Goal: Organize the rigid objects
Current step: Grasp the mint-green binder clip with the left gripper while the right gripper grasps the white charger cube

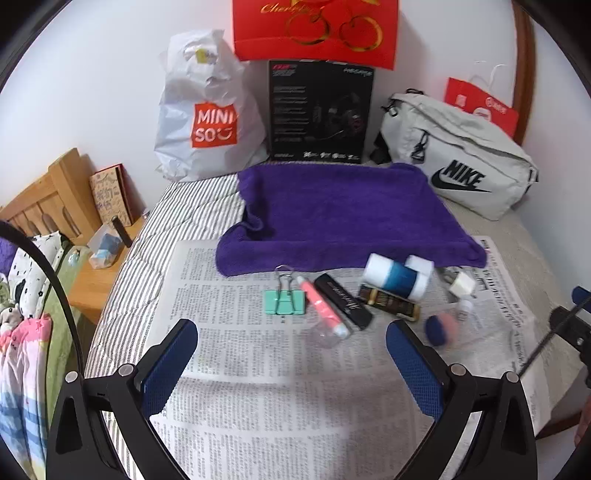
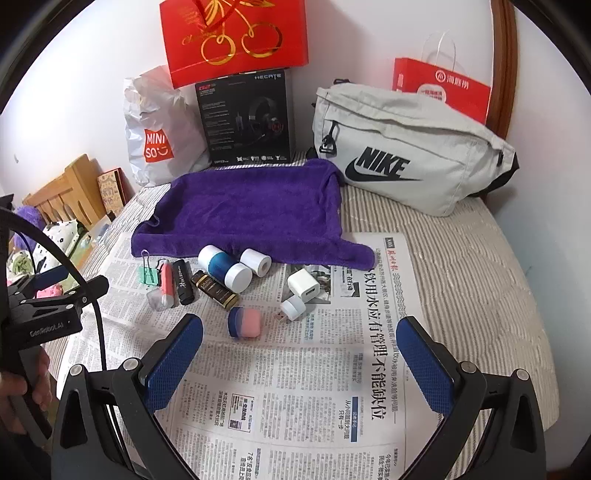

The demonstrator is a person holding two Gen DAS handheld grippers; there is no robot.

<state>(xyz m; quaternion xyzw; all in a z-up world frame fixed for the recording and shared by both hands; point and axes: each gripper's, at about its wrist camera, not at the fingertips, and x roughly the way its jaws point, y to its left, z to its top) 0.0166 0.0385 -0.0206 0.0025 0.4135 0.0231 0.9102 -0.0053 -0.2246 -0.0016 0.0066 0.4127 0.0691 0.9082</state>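
Note:
Small rigid items lie in a row on a newspaper (image 1: 258,369), just in front of a purple towel (image 1: 343,210): a mint binder clip (image 1: 285,301), a pink tube (image 1: 324,312), a black lighter-like bar (image 1: 343,301), a dark gold-lettered bottle (image 1: 391,304), a blue-and-white cylinder (image 1: 397,275), a white charger cube (image 2: 303,286), a small white USB light (image 2: 291,308) and a blue-pink sponge (image 2: 243,323). My left gripper (image 1: 291,341) stands open just short of the pink tube. My right gripper (image 2: 299,341) is open near the sponge. Neither holds anything.
Along the wall stand a white Miniso bag (image 1: 210,110), a black headset box (image 1: 319,110), a red gift bag (image 1: 316,29) and a grey Nike pouch (image 1: 458,158). A wooden bedside shelf (image 1: 99,277) sits left. The left gripper's body (image 2: 44,314) and a hand show at left.

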